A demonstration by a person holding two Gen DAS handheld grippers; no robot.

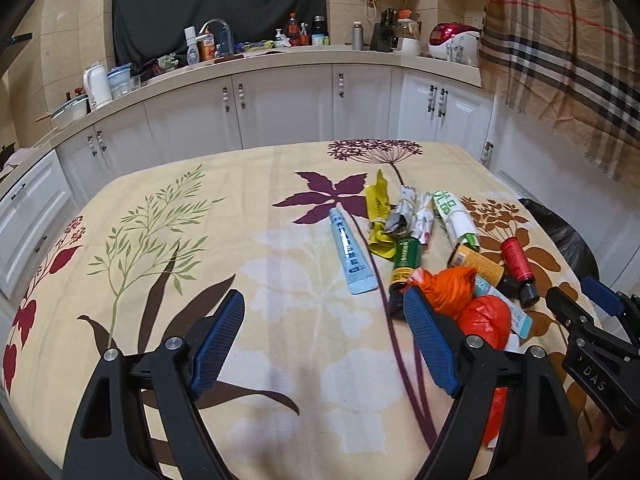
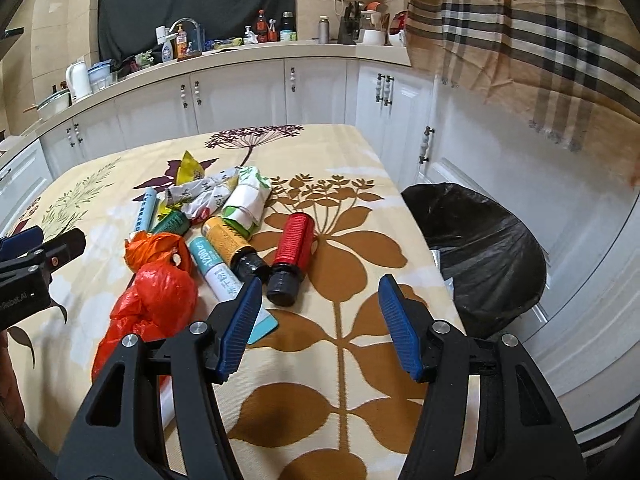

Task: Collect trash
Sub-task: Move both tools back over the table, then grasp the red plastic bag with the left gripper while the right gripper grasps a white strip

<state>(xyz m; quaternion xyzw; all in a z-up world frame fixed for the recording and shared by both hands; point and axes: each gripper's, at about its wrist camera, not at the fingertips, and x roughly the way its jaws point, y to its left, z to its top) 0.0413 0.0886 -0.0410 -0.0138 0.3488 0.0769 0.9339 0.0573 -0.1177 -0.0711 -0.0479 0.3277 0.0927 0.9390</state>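
Note:
A heap of trash lies on the floral tablecloth (image 1: 200, 240): a light-blue tube (image 1: 352, 250), a yellow wrapper (image 1: 378, 216), crumpled paper wrappers (image 1: 416, 216), a green bottle (image 1: 404, 268), a yellow bottle (image 2: 232, 244), a red bottle (image 2: 292, 250) and an orange plastic bag (image 2: 156, 284). My left gripper (image 1: 324, 308) hovers open over bare cloth just left of the heap, its right pad beside the orange plastic bag (image 1: 464, 300). My right gripper (image 2: 320, 296) stands open above the cloth, in front of the red bottle. A bin lined with a black bag (image 2: 480, 240) stands by the table's right edge.
White cabinets (image 1: 280, 108) and a cluttered counter (image 1: 256, 56) run behind the table. A plaid cloth (image 2: 520, 32) hangs at the upper right. The left half of the tablecloth holds only its printed leaves.

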